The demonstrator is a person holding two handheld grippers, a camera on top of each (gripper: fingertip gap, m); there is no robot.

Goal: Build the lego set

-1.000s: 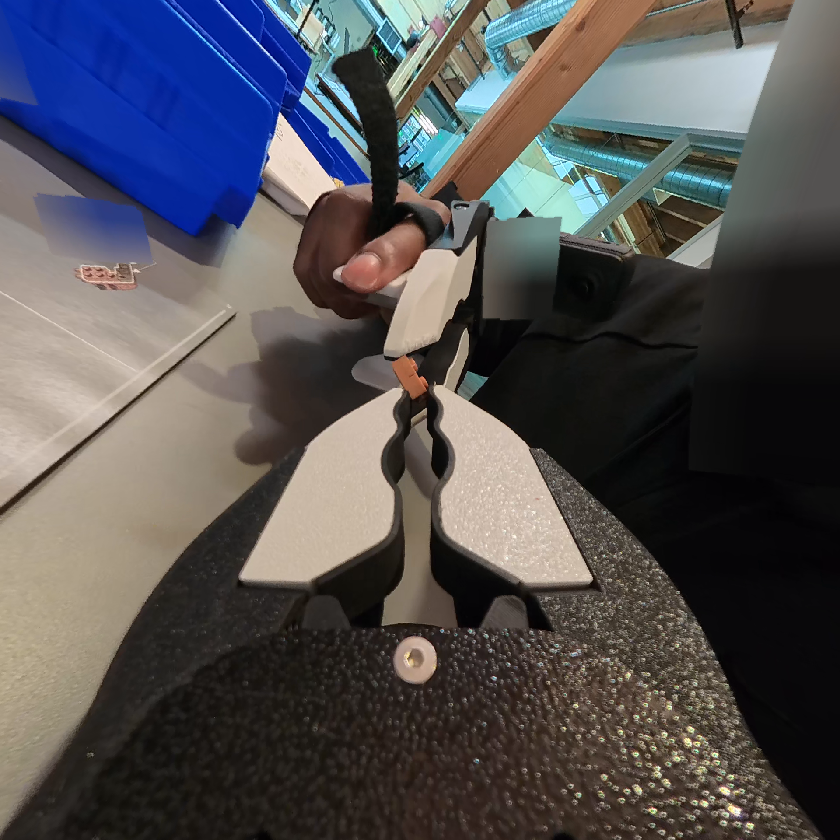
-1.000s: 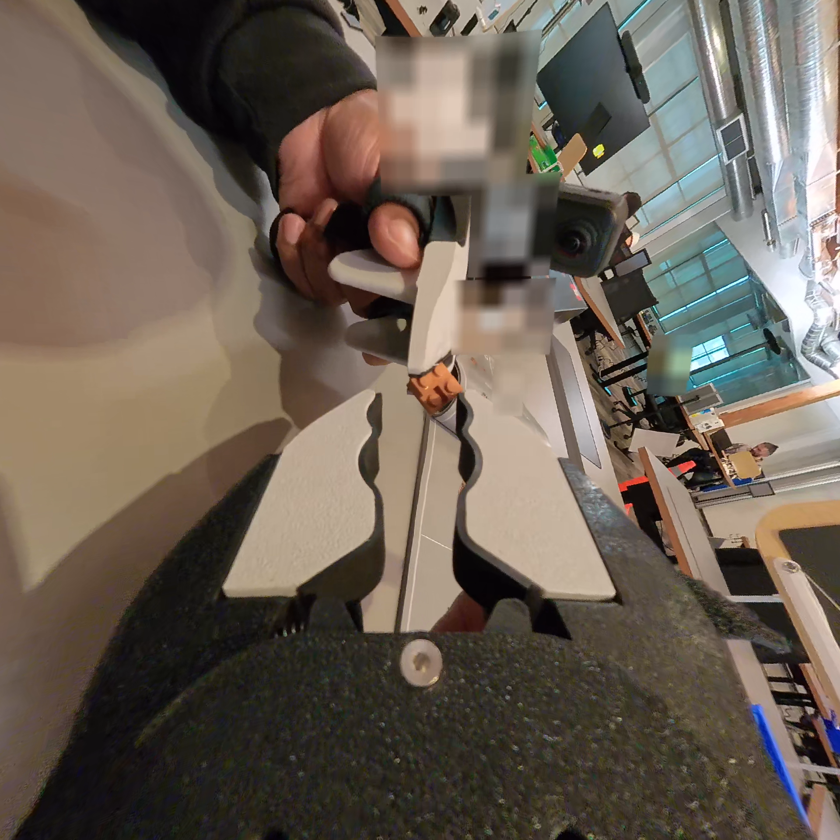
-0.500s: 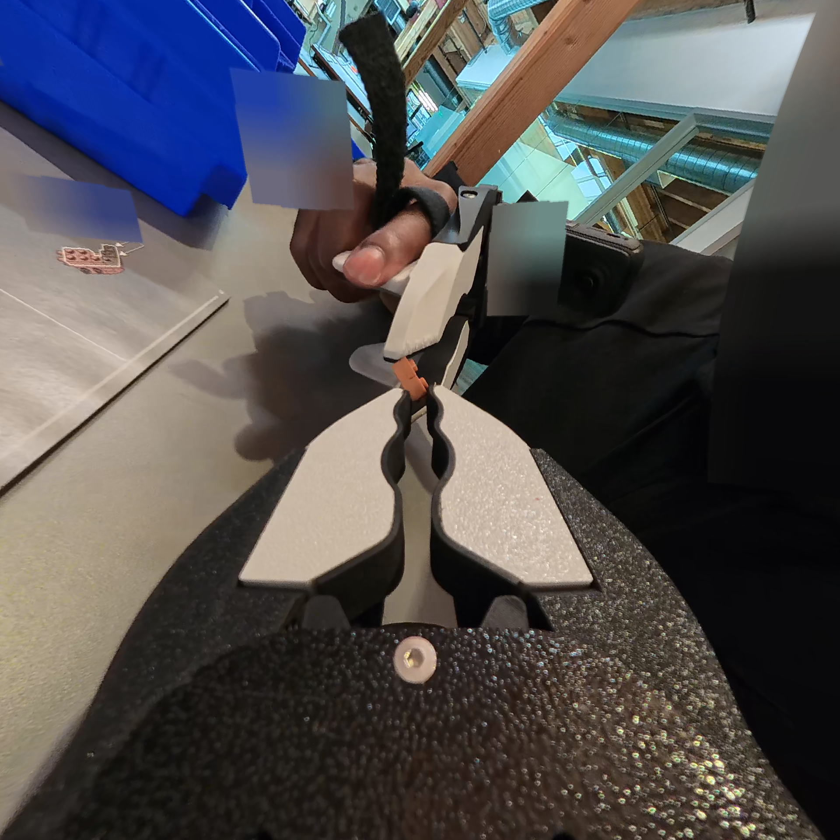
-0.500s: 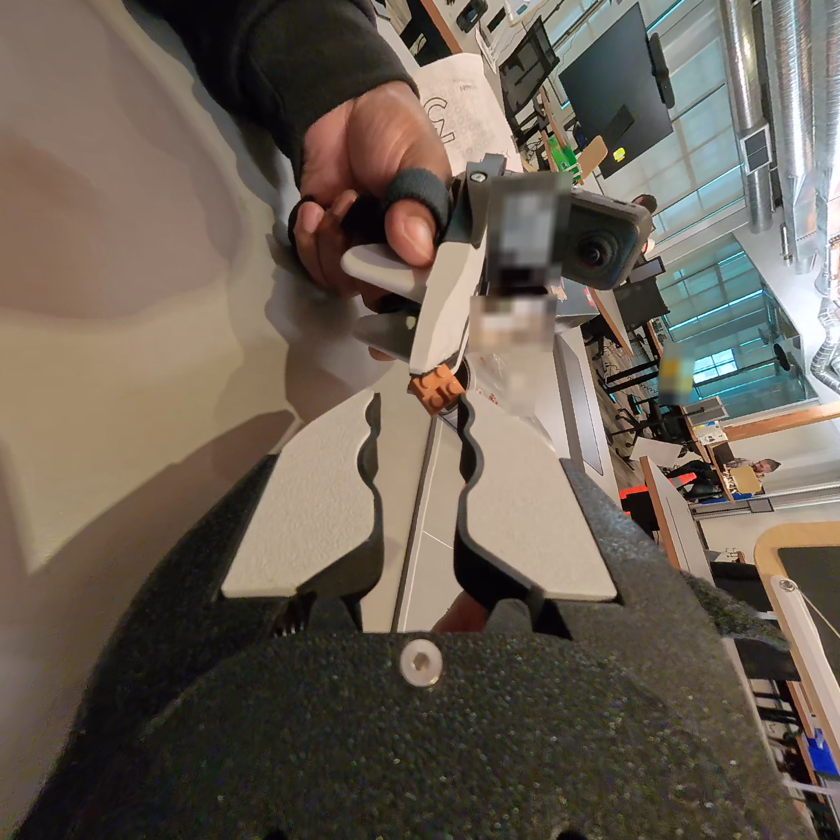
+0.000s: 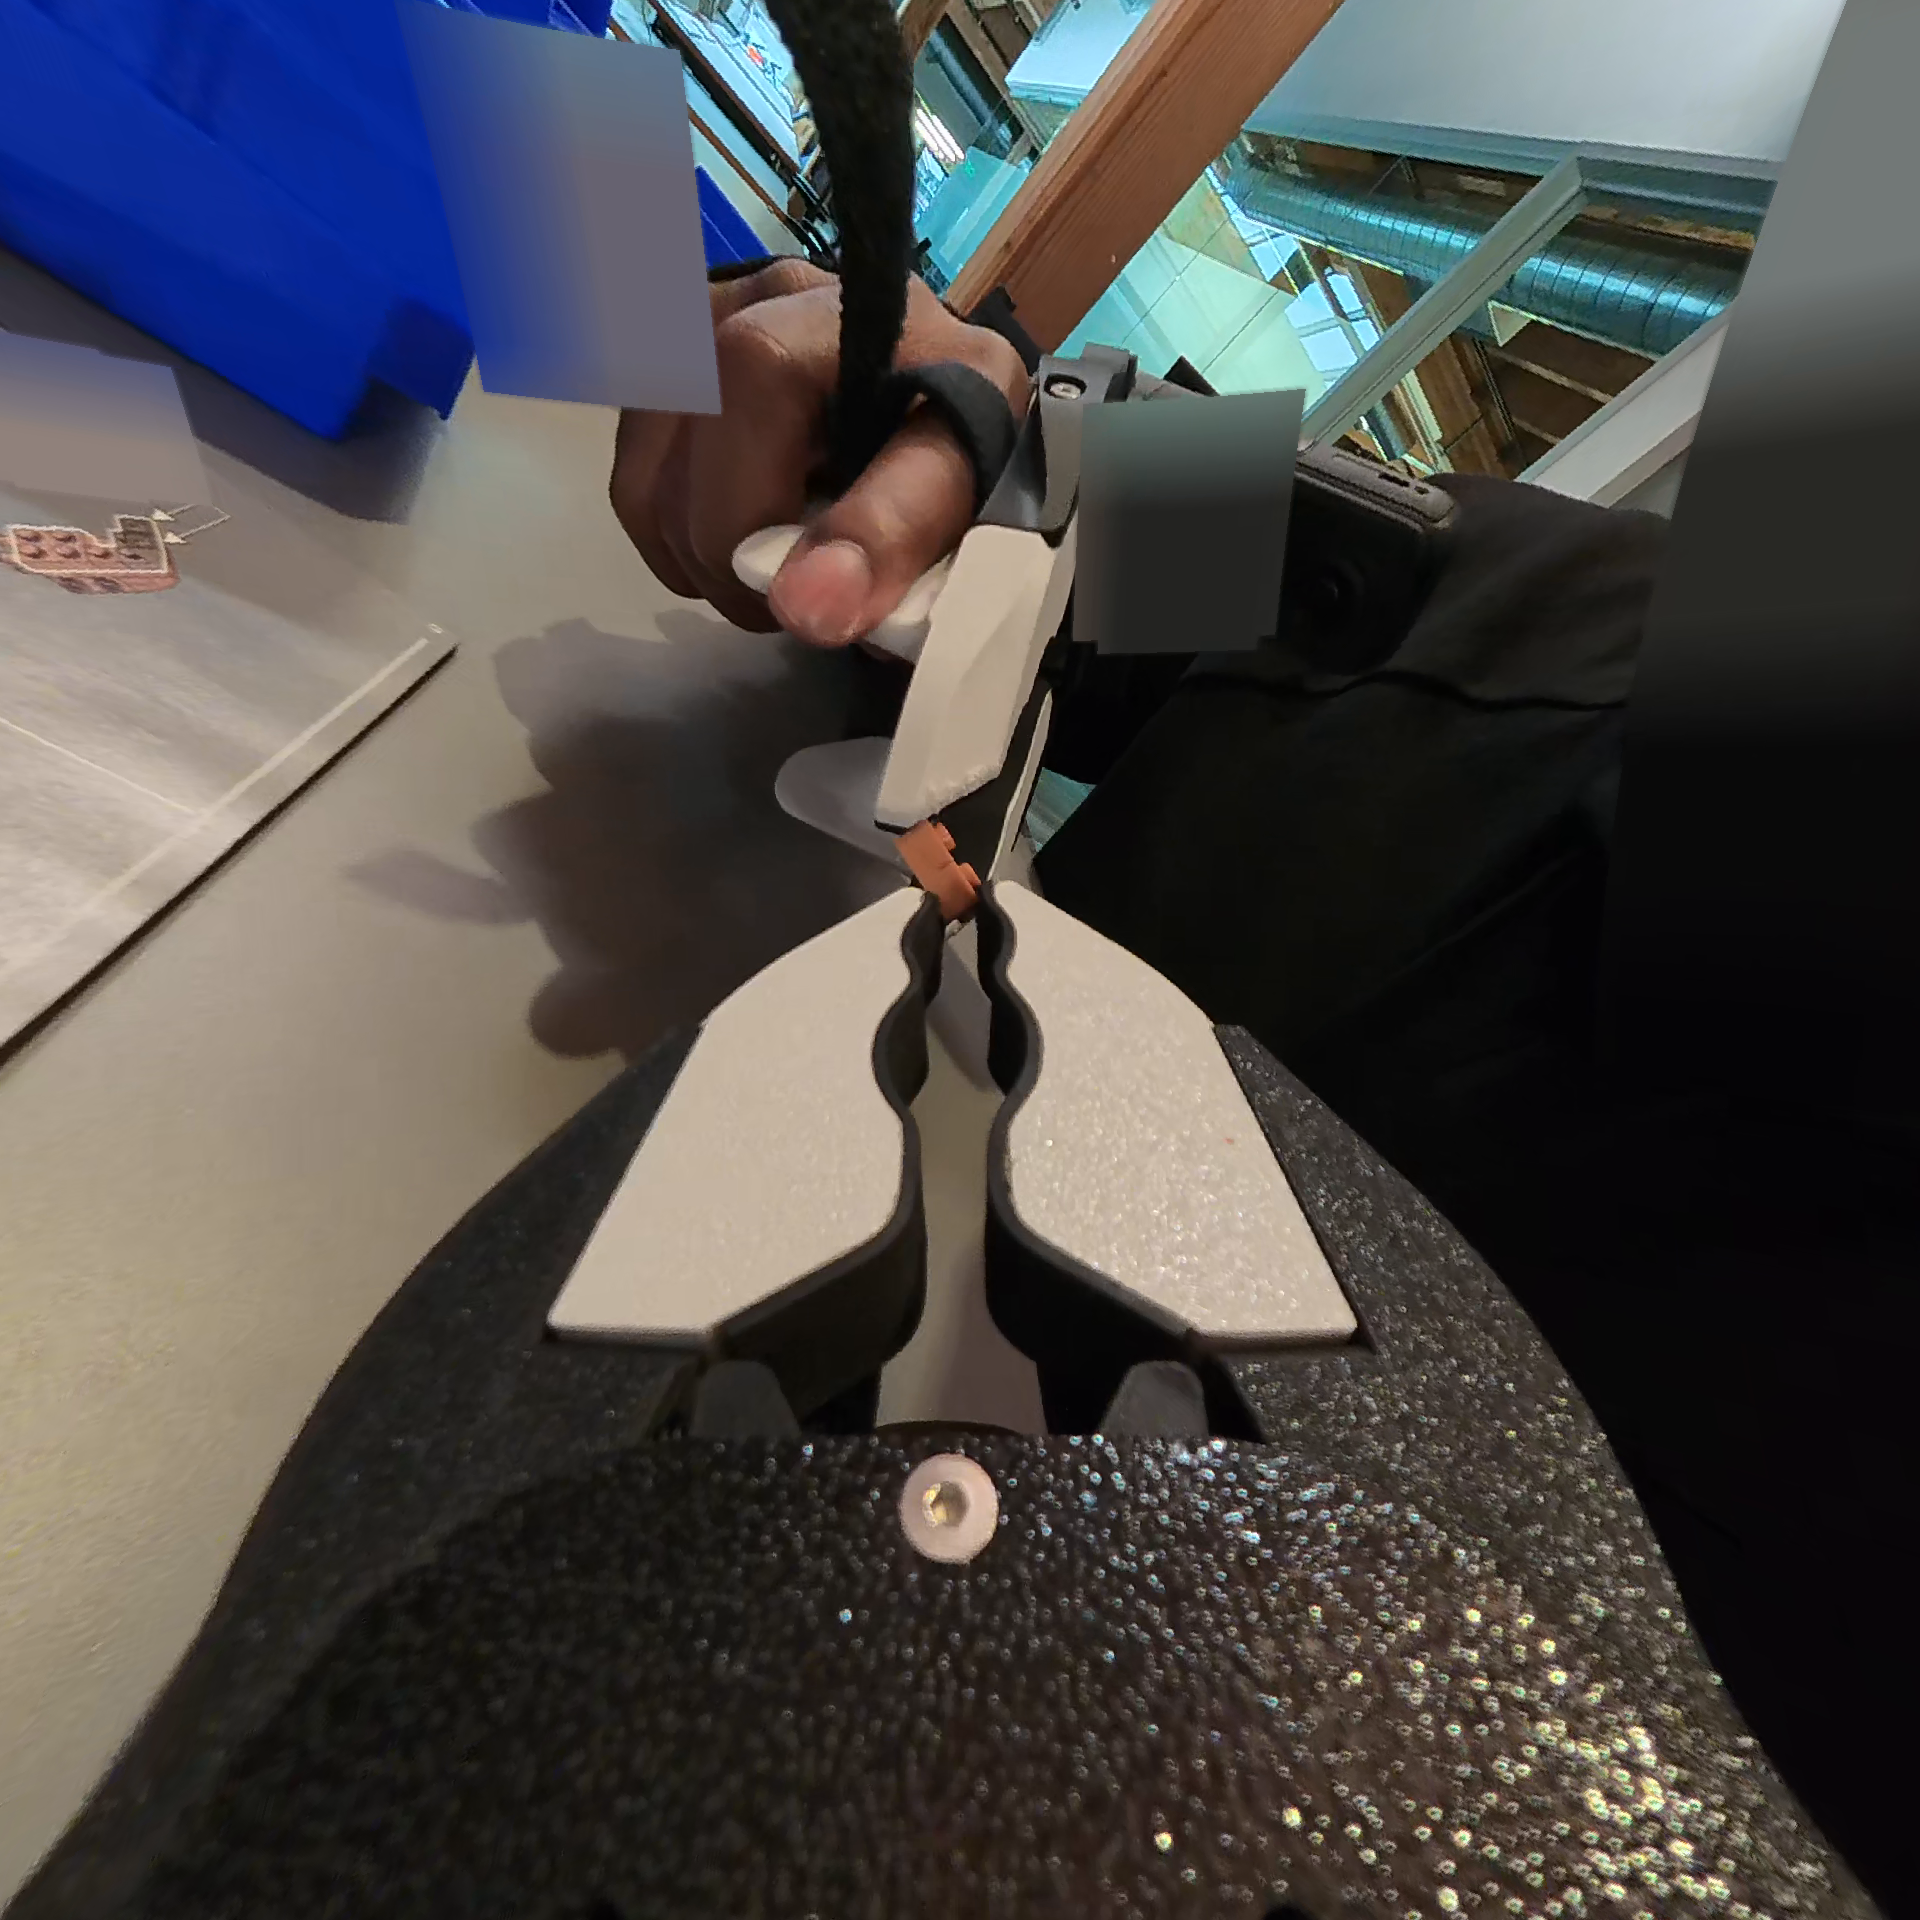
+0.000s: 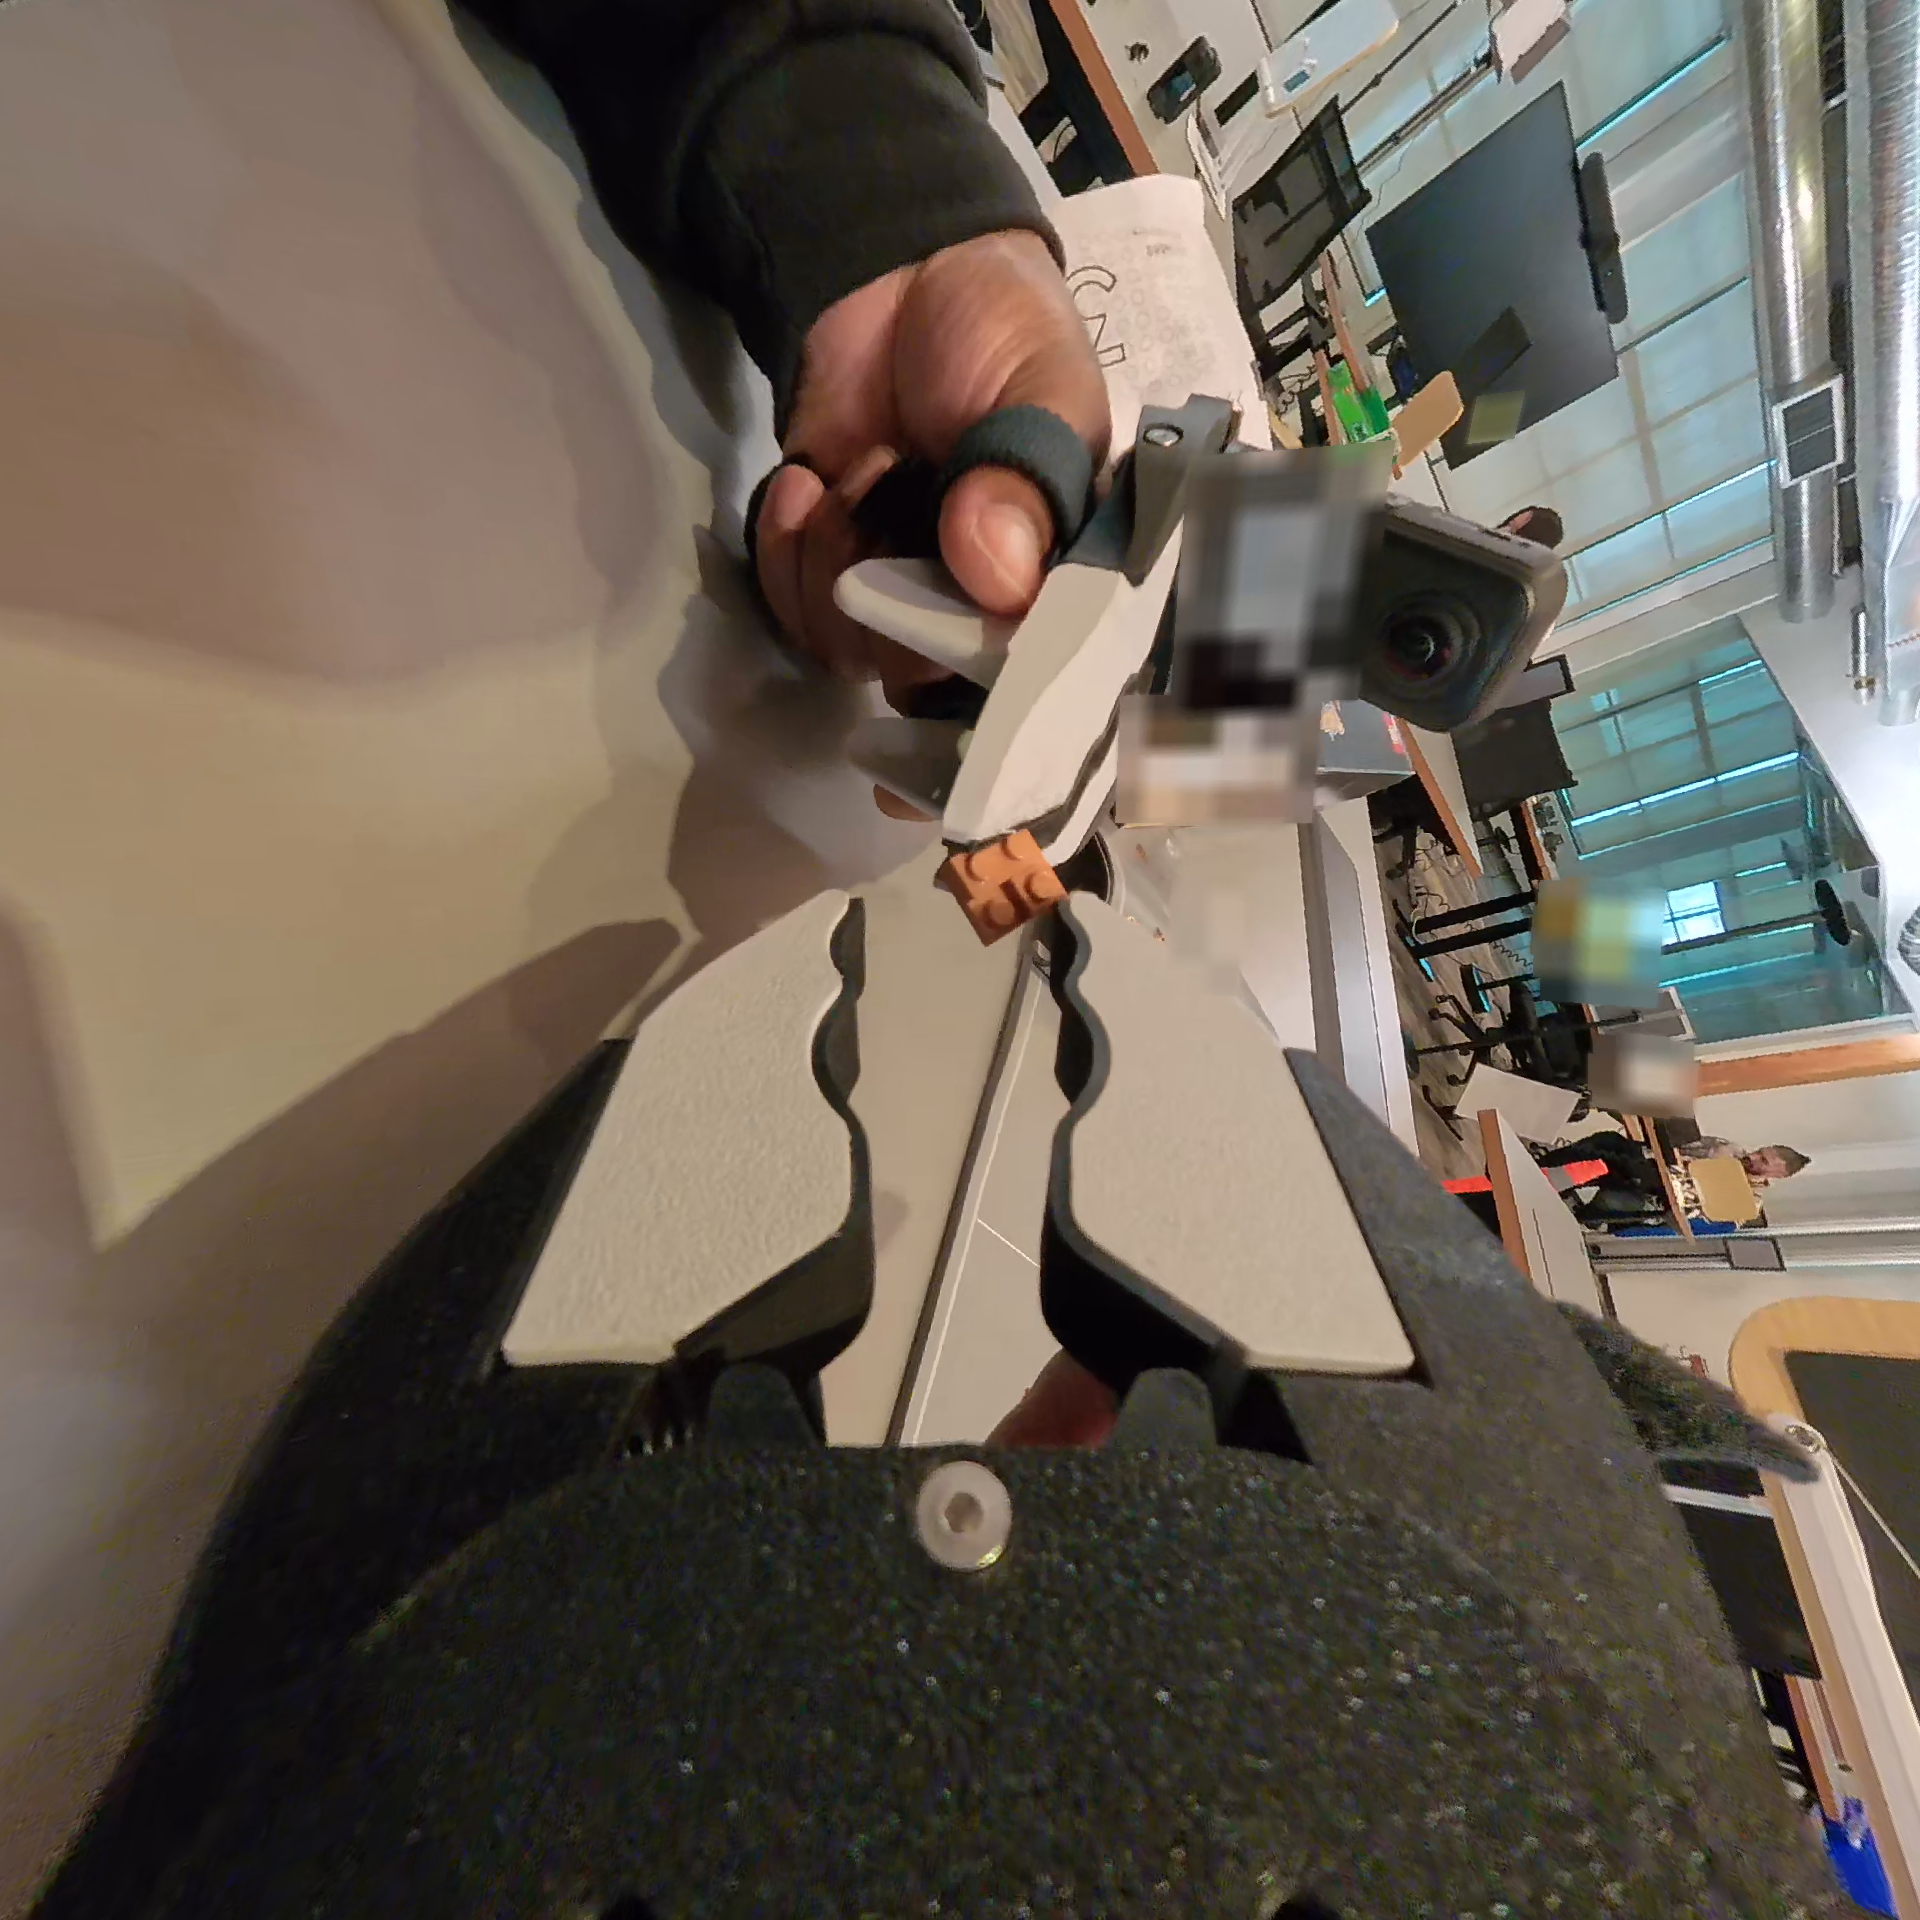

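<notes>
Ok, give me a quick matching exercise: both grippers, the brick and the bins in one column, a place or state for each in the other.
Things:
1. left gripper
2. right gripper
3. orange brick
4. blue bins

Places or states:
A. stacked at the back left of the left wrist view
B. jaws wide apart
C. studded, pinched at fingertips
D. jaws nearly together, clamping

Pairs: 1-D, 2-B, 3-C, 4-A
</notes>
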